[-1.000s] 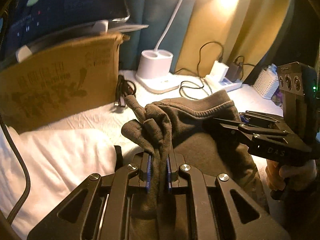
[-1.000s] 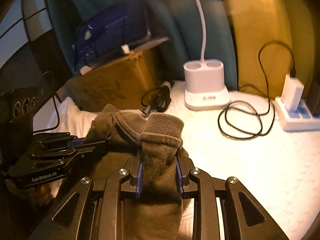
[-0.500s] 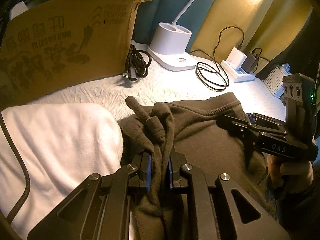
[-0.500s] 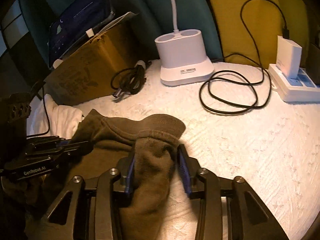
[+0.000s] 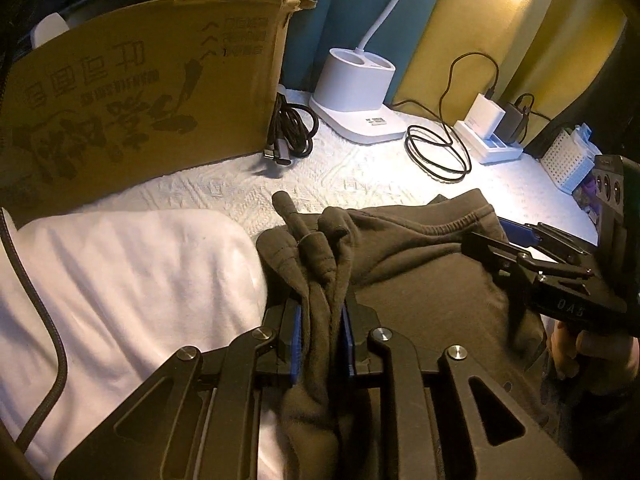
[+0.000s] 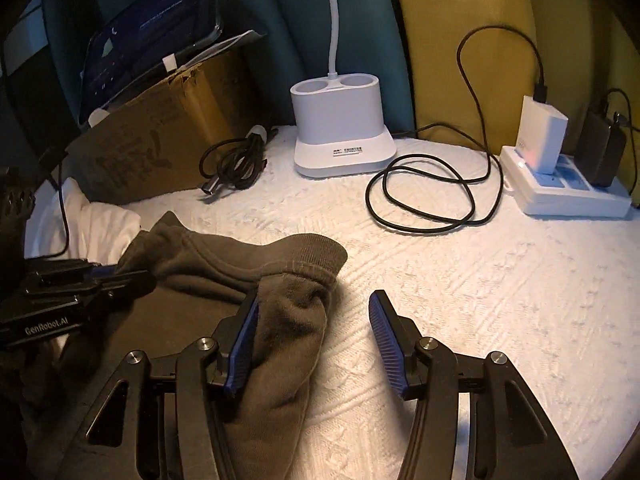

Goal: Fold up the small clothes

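A dark olive-brown garment lies on the white textured bed cover, its ribbed hem toward the lamp. My left gripper has a bunched fold of it filling the gap between its blue pads, and the jaws are opening slightly. In the right wrist view my right gripper has its jaws opening wide. A cuff-like part of the garment rests against the left pad, and the right pad is clear over bare cover. Each gripper shows in the other view: the left gripper, the right gripper.
A white folded cloth lies left of the garment. Behind stand a cardboard box with a tablet on it, a white lamp base, a cable bundle, a looped black cable, a power strip and a white basket.
Both grippers tipped downward and the garment settled onto the bed cover. The right jaws spread apart, letting go of the cuff. The left jaws widened a little around their fold.
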Tool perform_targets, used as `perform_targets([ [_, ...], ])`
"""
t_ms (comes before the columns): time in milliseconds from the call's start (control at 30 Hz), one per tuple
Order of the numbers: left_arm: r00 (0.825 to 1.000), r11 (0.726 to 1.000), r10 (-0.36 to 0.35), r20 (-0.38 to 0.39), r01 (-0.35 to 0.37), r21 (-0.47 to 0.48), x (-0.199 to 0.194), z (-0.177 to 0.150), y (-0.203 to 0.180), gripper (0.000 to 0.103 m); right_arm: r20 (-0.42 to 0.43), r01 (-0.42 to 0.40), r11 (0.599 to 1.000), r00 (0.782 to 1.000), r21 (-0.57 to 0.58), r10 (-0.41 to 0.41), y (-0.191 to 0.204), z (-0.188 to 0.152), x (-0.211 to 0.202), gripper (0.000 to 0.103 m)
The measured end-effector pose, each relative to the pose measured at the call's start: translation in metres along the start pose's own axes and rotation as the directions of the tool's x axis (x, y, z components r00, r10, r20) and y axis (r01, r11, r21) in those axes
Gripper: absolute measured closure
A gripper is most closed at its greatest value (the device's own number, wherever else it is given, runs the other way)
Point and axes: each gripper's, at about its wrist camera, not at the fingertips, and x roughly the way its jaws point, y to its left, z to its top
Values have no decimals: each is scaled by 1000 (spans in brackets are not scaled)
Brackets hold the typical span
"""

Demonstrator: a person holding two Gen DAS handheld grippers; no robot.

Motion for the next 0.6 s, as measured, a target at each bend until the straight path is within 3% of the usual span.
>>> perform_targets([
  [233, 999, 999, 26, 26, -25, -33, -18, -1, 5, 69, -14, 55, 998, 998, 4, -55, -4, -6, -1, 43],
  [600, 996, 998, 53, 66, -51, -21, -55, -23, -8, 67, 5, 120, 993, 993, -7, -120, 2, -19, -30, 42],
])
